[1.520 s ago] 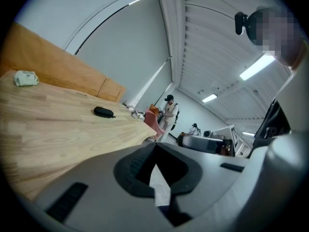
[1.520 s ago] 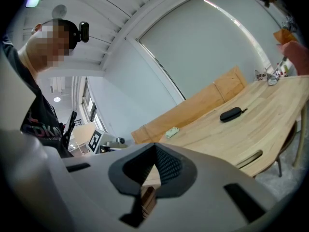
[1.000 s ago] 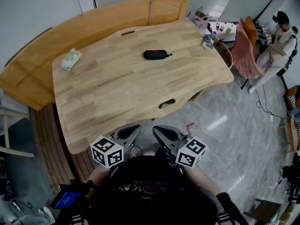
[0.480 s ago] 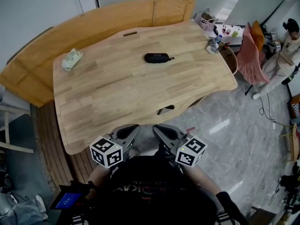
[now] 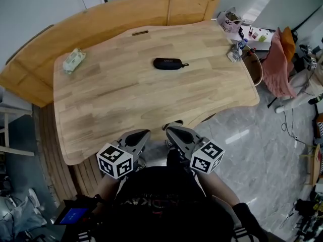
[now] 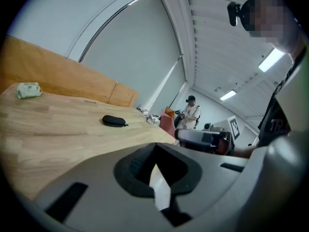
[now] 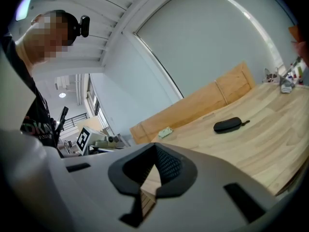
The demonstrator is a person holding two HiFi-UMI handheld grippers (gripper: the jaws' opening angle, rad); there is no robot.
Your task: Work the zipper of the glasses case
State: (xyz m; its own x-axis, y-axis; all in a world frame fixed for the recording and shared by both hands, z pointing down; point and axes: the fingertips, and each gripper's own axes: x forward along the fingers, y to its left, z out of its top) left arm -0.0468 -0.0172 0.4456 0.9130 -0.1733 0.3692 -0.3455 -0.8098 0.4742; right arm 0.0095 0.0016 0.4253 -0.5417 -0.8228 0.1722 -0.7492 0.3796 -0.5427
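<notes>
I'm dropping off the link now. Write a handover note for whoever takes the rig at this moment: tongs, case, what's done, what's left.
Tongs: the left tongs are shut and empty, held just off the table's near edge. The right tongs are shut and empty, close beside them.
Things: the glasses case lies flat on the table, beyond its centre, far from both tongs. Its pull strap sticks out at the right end in the head view. The case looks closed.
Done: nothing yet; the case is untouched.
Left: reach in, probably steady the case with one pair, then work the zipper with the other.
</notes>
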